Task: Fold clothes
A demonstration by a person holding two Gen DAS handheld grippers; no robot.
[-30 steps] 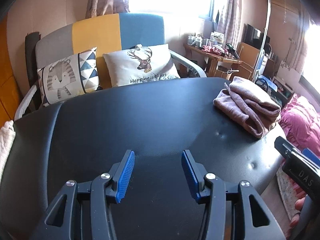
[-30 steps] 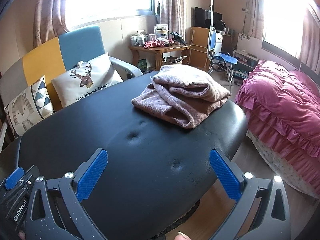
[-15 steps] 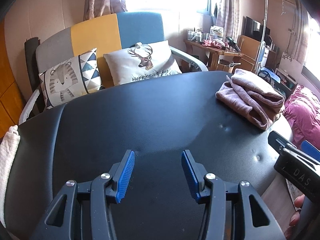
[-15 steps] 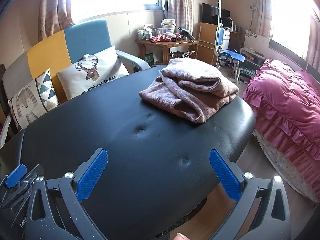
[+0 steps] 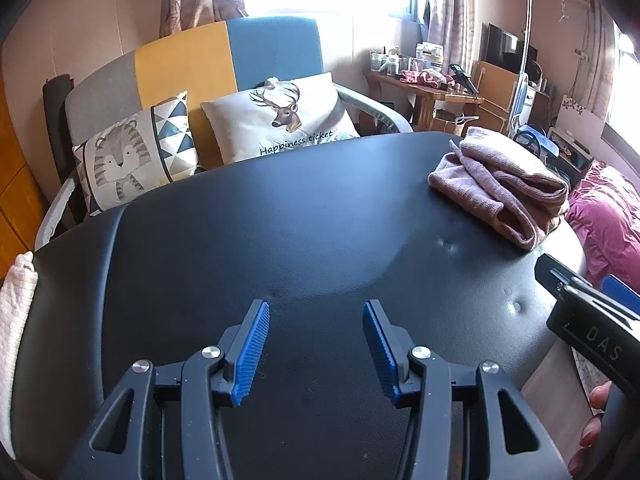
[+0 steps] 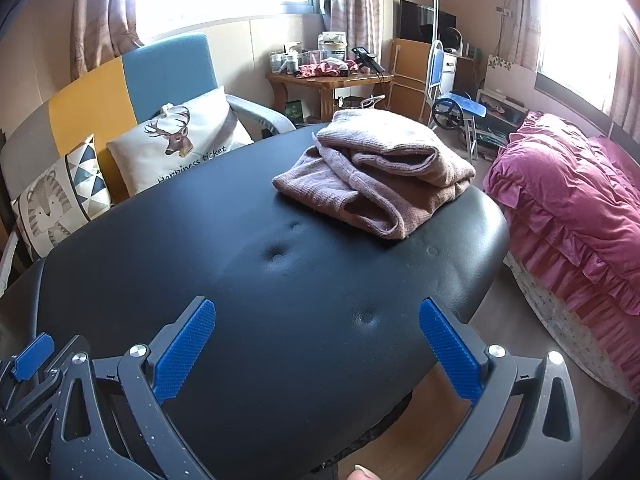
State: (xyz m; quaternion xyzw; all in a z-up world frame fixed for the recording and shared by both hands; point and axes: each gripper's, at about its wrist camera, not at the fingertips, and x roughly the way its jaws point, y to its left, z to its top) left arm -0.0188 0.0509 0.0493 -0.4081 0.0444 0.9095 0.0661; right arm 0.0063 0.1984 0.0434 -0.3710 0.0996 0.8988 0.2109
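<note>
A folded mauve knit garment (image 5: 500,184) (image 6: 376,176) lies at the far right end of the black padded table (image 5: 280,220) (image 6: 200,240). My left gripper (image 5: 316,344) hovers open over the table's near side, nothing between its blue pads. My right gripper (image 6: 316,344) stands wide open above the near right edge, well short of the garment. The right gripper's body shows at the right edge of the left wrist view. A white cloth (image 5: 16,312) hangs at the table's far left edge.
A sofa (image 5: 224,64) with a tiger cushion (image 5: 128,160) and a deer cushion (image 5: 280,120) stands behind the table. A wooden side table (image 6: 328,80) with clutter is at the back. A bed with a pink ruffled cover (image 6: 572,208) lies to the right.
Both grippers have drawn back and risen slightly, so the garment sits a little farther off. Neither gripper's opening changed and the garment has not moved.
</note>
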